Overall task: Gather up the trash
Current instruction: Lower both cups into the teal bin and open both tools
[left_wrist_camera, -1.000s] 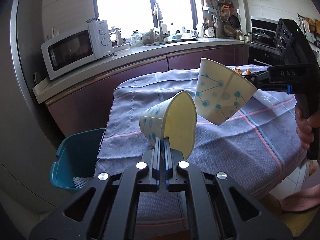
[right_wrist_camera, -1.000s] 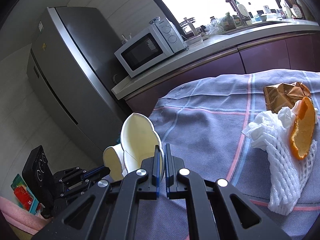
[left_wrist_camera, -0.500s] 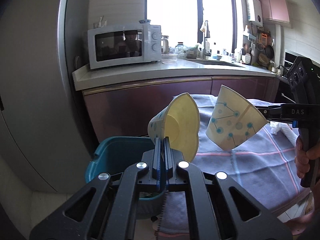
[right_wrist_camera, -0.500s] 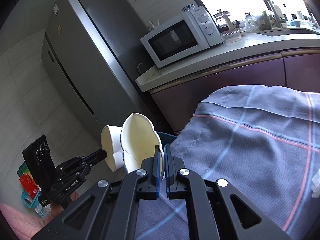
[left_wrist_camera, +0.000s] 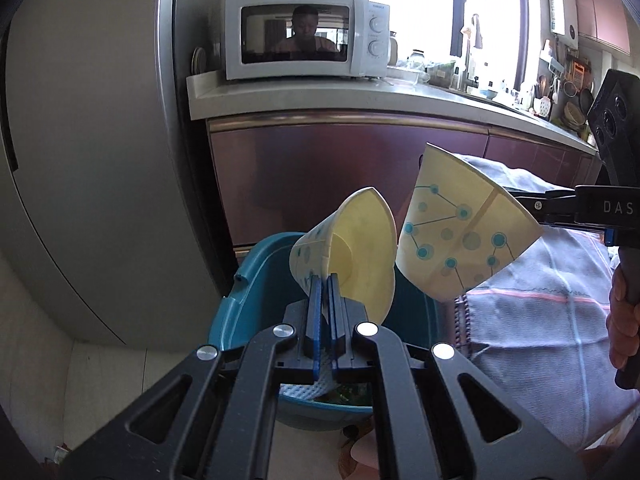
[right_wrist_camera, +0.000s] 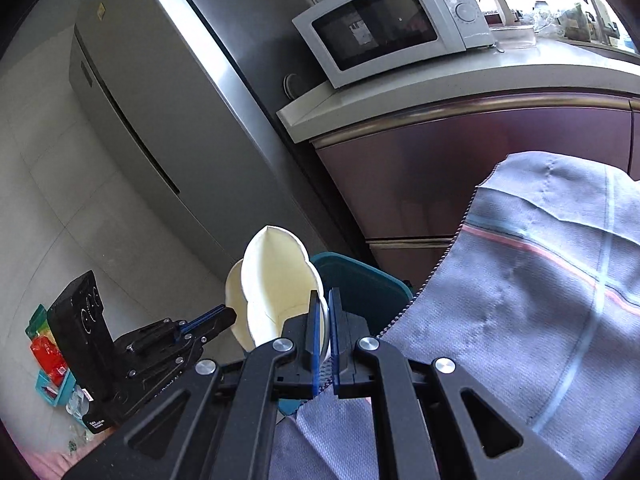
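Observation:
My left gripper is shut on the pinched rim of a squashed paper cup with blue dots, held over the teal bin. A second paper cup hangs to its right, above the bin's edge, gripped by my right gripper. In the right wrist view my right gripper is shut on that cup, its cream inside facing me. Just left of it, my left gripper holds the other cup. The teal bin sits below, behind both cups.
The bin stands on the floor between a grey plaid cloth on the table and a steel fridge. Maroon cabinets carry a white microwave. Bright packets lie on the floor at left. A hand grips the right handle.
Both grippers swung left off the table with their cups. The bin has come from the left edge to right under the left cup, and the table trash has left the right view.

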### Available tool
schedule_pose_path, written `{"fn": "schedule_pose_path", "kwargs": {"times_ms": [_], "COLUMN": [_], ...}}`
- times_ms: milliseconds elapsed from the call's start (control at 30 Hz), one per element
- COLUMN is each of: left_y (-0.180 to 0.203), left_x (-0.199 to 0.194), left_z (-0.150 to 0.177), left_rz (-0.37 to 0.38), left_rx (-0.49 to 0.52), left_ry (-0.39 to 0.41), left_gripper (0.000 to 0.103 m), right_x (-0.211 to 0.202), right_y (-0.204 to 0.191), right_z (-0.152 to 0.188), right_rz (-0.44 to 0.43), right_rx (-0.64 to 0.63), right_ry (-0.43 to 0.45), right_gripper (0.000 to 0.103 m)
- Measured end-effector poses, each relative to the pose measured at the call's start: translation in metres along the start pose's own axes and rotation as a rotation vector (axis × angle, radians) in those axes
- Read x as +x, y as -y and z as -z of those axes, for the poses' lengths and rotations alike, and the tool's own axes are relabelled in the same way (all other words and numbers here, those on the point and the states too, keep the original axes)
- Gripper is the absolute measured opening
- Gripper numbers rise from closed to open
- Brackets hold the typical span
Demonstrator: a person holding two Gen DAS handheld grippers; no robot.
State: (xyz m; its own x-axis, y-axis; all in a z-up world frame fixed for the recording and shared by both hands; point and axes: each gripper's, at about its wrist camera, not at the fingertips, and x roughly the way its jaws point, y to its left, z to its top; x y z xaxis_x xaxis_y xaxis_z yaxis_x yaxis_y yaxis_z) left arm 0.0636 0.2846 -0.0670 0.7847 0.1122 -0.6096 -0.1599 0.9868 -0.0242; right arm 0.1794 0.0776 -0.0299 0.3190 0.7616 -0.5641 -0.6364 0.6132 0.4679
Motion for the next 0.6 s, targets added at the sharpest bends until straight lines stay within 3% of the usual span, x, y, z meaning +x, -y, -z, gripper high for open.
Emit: {"fn": "schedule_pose_path", "kwargs": {"times_ms": [300, 500, 600], "left_y": [-0.016, -0.014, -0.008], "left_x": [0.052, 0.057, 0.046], "left_z": [0.01, 0.014, 0.014], "left_rz": [0.033, 0.053, 0.061], "left_rx": [-0.075, -0.097, -0.092], "left_ry": [-0.1, -0.096, -0.066], "left_gripper": [0.004, 0.007, 0.016], "right_x": [0.032, 0.022, 0.008], "right_y": [0.0, 0.005, 0.006], "right_z": [0.002, 0.007, 0.012], "right_rz": [0.042, 0.038, 0.031], "right_rx": [0.016, 0.021, 0.015], "right_ry": [-0.059, -0.05, -0.028], "right_gripper": [0.018, 0.018, 0.02]}}
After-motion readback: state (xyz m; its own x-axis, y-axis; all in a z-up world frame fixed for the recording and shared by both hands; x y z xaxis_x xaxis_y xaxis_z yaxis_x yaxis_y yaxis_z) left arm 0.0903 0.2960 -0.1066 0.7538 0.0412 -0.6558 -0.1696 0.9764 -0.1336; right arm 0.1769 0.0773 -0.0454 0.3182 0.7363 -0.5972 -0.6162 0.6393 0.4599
